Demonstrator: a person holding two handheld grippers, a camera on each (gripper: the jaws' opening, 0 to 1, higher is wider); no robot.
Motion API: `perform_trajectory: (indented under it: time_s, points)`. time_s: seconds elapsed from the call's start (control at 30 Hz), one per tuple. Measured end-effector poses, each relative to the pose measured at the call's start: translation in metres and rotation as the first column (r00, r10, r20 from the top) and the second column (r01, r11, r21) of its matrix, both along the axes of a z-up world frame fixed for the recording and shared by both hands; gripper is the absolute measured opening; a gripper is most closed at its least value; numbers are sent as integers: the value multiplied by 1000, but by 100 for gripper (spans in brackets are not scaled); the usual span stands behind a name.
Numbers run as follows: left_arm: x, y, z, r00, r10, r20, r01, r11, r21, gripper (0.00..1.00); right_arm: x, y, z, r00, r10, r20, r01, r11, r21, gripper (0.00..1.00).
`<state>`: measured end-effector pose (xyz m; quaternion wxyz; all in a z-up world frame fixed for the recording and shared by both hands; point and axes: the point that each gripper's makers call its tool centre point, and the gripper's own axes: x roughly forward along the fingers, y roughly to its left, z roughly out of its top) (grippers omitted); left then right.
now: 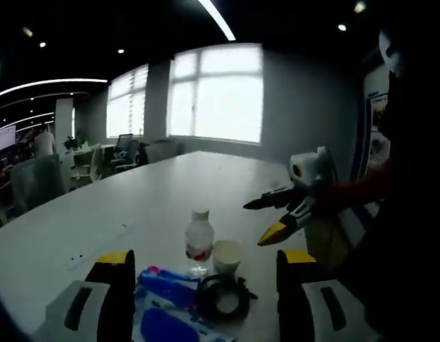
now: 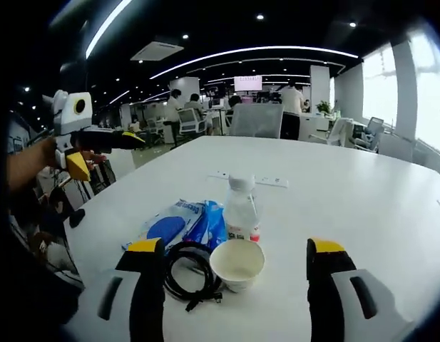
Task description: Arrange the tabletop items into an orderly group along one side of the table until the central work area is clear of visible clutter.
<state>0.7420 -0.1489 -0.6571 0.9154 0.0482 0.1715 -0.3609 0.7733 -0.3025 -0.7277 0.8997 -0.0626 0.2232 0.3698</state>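
Note:
On the white table (image 2: pixel 362 206) stands a small cluster: a clear water bottle (image 2: pixel 242 210) with a red label, a white paper cup (image 2: pixel 237 262), a coiled black cable (image 2: pixel 191 274) and a blue-and-white packet (image 2: pixel 180 222). My right gripper (image 2: pixel 235 246) is open, just short of the cup and cable. In the left gripper view the same bottle (image 1: pixel 199 242), cup (image 1: pixel 227 256), cable (image 1: pixel 221 296) and packet (image 1: pixel 166 306) lie close ahead of my open left gripper (image 1: pixel 205 256). Each gripper appears in the other's view, held in the air and open: the right gripper (image 1: pixel 255 224) and the left gripper (image 2: pixel 109 155).
A flat white strip (image 2: pixel 248 178) is set into the table beyond the bottle. Office chairs (image 2: pixel 257 120) stand along the far edge, with desks and people further back. Large windows (image 1: pixel 216 96) light the room. The table edge (image 2: pixel 91 214) runs close to the packet.

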Motion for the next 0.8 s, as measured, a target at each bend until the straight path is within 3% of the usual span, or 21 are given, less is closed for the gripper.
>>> perform_trajectory:
  time_s: [0.43,0.8]
  points:
    - [37,-37,-5,996,-91,19,91,996,-6,70,-23,-7,1,1000,0,13,0,1000,-5,84]
    - [66,-68,-15,990,-138,25,139,990,-13,66,-25,-16,-1,999,-33,22,33,999,2,83]
